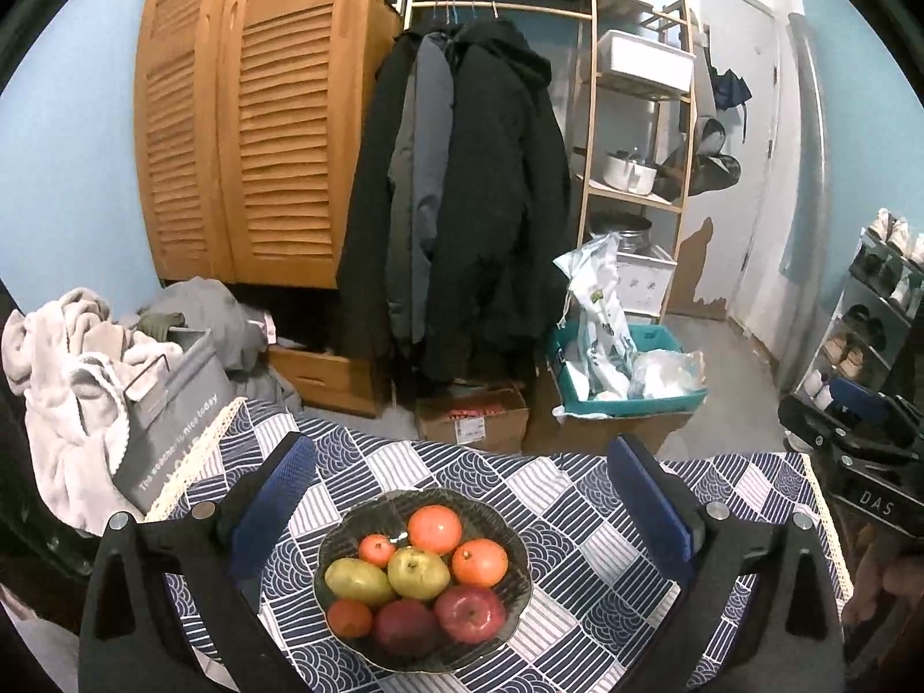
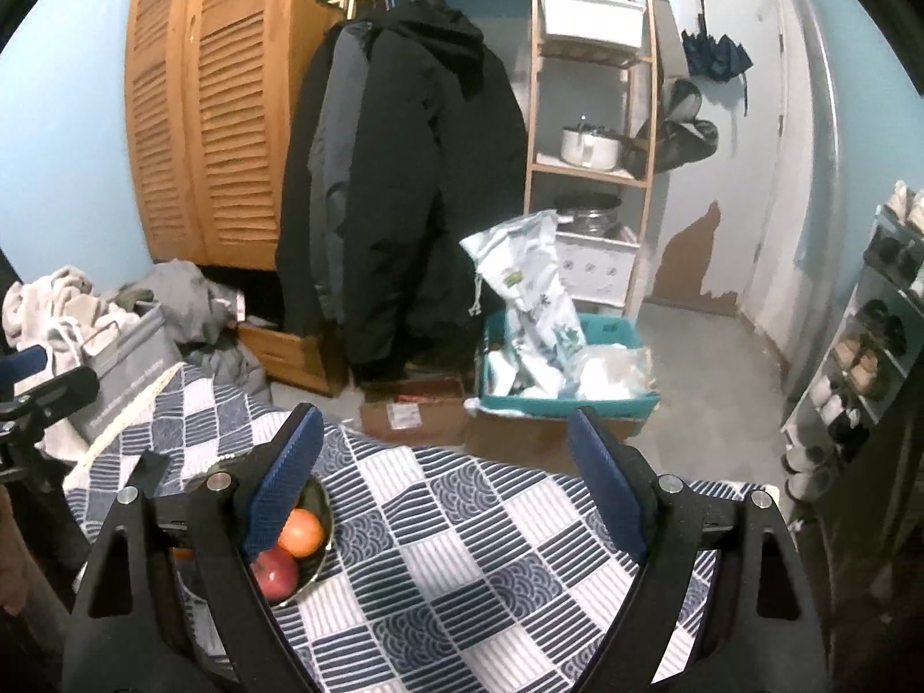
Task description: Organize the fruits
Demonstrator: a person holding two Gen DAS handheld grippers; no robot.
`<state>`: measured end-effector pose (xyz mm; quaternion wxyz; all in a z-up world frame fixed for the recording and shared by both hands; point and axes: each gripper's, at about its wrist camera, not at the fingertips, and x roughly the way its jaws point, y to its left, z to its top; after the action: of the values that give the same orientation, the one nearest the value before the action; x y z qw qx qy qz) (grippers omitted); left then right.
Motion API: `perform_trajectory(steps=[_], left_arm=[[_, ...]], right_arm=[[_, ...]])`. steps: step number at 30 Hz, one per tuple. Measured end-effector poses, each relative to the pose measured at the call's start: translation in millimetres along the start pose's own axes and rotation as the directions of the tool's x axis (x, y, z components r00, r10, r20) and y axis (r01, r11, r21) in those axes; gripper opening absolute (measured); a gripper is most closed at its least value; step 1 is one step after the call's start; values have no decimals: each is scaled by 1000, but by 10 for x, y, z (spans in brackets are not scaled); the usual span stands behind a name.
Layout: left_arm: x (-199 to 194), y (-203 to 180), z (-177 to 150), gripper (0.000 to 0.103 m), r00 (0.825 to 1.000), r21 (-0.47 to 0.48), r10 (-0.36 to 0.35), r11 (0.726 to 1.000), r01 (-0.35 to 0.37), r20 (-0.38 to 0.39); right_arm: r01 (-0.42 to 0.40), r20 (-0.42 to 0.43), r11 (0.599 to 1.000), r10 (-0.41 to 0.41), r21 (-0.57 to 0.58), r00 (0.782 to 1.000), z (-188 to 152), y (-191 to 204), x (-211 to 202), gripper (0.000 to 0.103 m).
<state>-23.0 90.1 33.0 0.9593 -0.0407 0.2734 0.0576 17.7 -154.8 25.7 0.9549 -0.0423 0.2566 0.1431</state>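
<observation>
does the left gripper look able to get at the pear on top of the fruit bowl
Probably yes. The left gripper is open and empty, hanging over the bowl, and the pear sits exposed on top of the pile with nothing above it.

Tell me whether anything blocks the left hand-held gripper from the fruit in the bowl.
Nothing visible does. The left hand-held gripper is open and empty, its fingers framing the dark bowl on the patterned tablecloth. The fruit lies exposed on top, a green pear in the middle, with no cover over it.
</observation>
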Motion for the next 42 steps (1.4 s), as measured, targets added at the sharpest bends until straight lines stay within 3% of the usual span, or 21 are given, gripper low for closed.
perform_trajectory(steps=[15, 42], left_arm=[[-42, -98, 22, 102, 999, 14, -5, 1000, 5, 38], [-37, -121, 14, 102, 1000, 20, -9, 1000, 9, 24]], right_arm=[[25, 24, 1000, -25, -6, 999, -13, -43, -42, 86], [31, 3, 999, -31, -11, 1000, -106, -73, -7, 86]])
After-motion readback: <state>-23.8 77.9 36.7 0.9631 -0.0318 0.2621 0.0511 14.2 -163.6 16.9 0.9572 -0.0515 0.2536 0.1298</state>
